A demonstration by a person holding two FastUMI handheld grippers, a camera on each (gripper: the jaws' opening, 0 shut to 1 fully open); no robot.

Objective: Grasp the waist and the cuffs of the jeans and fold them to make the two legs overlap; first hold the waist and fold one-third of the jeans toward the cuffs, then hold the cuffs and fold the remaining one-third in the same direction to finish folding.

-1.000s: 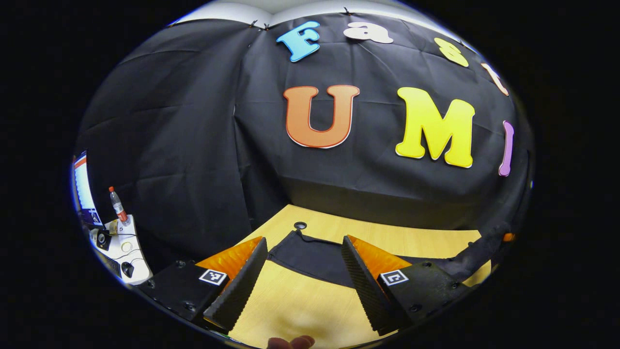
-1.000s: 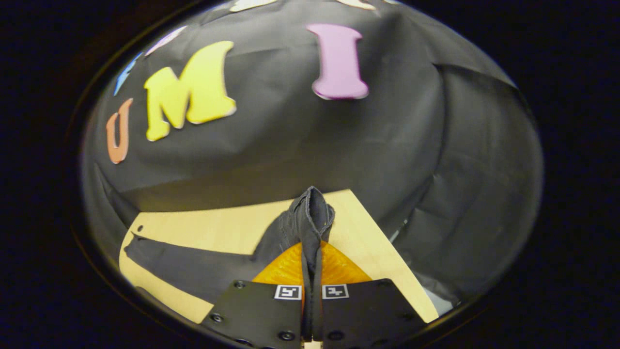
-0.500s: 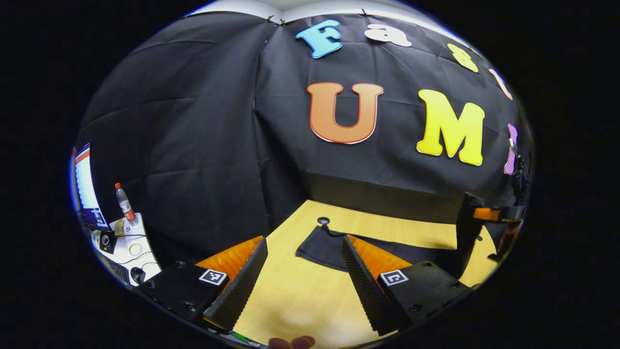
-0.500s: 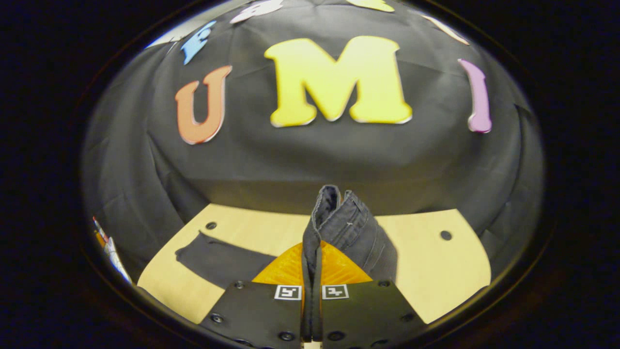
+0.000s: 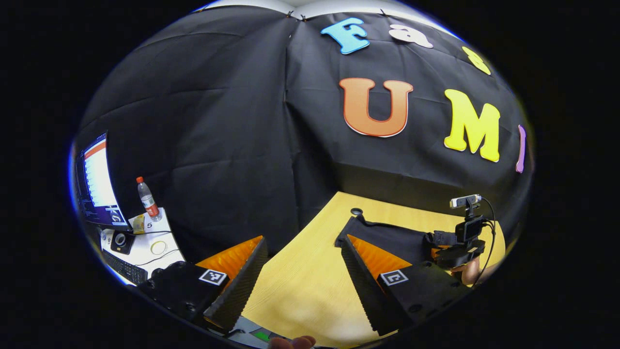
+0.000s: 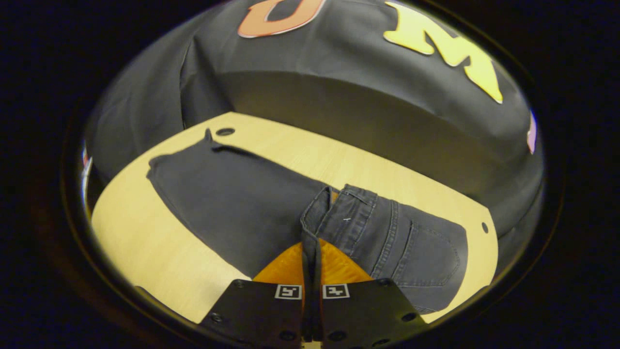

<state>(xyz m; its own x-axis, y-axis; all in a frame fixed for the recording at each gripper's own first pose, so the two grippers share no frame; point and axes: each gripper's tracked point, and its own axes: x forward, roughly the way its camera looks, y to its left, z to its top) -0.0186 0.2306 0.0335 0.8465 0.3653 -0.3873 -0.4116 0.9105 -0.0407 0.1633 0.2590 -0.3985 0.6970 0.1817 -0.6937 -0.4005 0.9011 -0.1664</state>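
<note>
Black cloth wall (image 5: 232, 126) behind light wooden table (image 5: 300, 286); lower left, white side desk (image 5: 145, 240) with monitor (image 5: 97, 179), bottle (image 5: 147, 192).

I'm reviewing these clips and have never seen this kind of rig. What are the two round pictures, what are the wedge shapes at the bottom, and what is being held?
There is no robot here: a person holds a pair of hand-held tongs in each hand, and a fisheye camera rides on each, looking along its two fingers. Those fingers are the wedges at the bottom.

In the left gripper view, the left tongs stand open over the pale wooden table, holding nothing. Farther off, the right tongs and the hand holding them appear.

In the right gripper view, the right tongs are shut on the waist of the dark grey denim jeans, which lie on the table with the waist end turned over toward the cuffs.

Off to the side stands a computer monitor and a clear plastic bottle.
</note>
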